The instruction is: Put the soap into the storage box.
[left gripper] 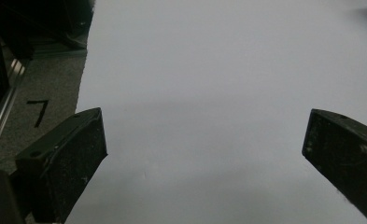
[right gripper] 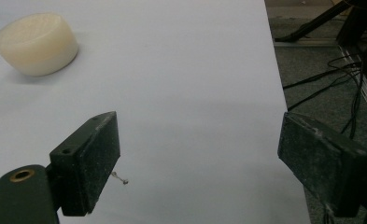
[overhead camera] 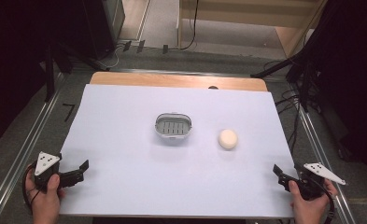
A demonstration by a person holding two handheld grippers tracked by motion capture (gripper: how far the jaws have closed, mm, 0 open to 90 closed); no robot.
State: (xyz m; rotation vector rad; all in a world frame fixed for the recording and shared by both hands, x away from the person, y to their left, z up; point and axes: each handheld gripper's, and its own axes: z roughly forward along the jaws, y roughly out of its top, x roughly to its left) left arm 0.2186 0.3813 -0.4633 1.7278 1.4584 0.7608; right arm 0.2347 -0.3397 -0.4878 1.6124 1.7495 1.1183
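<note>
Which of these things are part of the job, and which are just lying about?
Job: cream-coloured round soap; grey slotted dish; left gripper and right gripper, both open.
Lying about: cables on the floor; black mark beside the table.

Cream puck and grey basket on the white bench

The round cream puck [overhead camera: 228,139] lies flat at about four o'clock from the small oval grey slotted basket [overhead camera: 172,126], which sits upright and empty mid-bench [overhead camera: 125,177], near it, not touching.
</note>
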